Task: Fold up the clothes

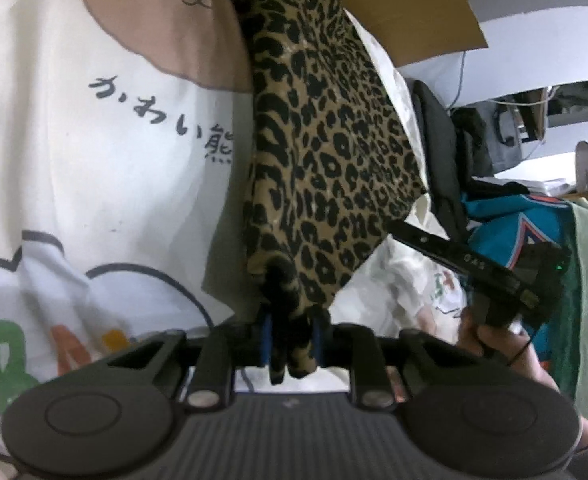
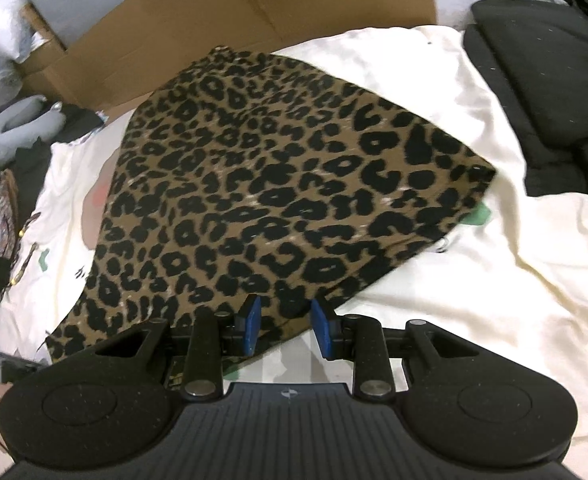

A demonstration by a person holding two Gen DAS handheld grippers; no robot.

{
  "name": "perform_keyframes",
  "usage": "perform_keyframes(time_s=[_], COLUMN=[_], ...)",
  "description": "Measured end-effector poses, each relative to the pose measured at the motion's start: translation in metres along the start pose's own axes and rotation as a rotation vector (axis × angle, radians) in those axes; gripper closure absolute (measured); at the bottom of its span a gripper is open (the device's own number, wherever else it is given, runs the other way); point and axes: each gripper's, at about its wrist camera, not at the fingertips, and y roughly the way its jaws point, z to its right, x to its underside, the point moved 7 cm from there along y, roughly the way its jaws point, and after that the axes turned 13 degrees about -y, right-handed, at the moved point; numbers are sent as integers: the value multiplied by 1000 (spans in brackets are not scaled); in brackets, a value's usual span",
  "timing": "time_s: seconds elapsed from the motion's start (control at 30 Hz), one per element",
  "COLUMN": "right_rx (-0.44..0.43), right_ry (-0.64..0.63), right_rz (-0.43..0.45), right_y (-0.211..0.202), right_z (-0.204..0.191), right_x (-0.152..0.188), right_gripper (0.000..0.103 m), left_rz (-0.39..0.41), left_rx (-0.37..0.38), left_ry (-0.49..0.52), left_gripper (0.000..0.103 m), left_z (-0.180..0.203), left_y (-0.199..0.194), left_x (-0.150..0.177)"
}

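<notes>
A leopard-print garment (image 2: 253, 184) is stretched over a cream bedsheet (image 2: 474, 280) printed with a bear and writing. My right gripper (image 2: 285, 326) is shut on the garment's near edge, and a fold of cloth fills the gap between its blue pads (image 2: 251, 326). In the left wrist view the same leopard-print garment (image 1: 326, 140) hangs away from my left gripper (image 1: 292, 338), which is shut on a bunched corner. The right gripper (image 1: 474, 264), held by a hand (image 1: 494, 344), meets the garment's other corner at the right.
A cardboard box (image 2: 253, 12) stands behind the bed. Folded black clothing (image 2: 546, 92) lies at the far right, and a grey soft toy (image 2: 17, 120) at the left. A teal garment (image 1: 510, 220) and green cloth (image 1: 586, 280) are piled at the right.
</notes>
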Motion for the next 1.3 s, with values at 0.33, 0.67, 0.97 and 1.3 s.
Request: perform_keyframes(time_s=[0.33,0.67,0.97,1.3], right_rx=[47,87,115,47], right_ry=[88,247,284,93], right_rz=[30,84,101,-3], right_y=[-6,-7,3,31], right_z=[29,78,113,113], right_x=[0,-6,-21,-50], right_gripper=[67,64,61,61], left_rz=[-26,-22,3,-14], left_rx=[-3,-77,-106,-137], left_ry=[-72,-56,-58,-19], left_gripper=[79,95,95,95], left_z=[-5,-5,-4,0], left_y=[13,4,-2,-3], left_x=[9,4,-2,-3])
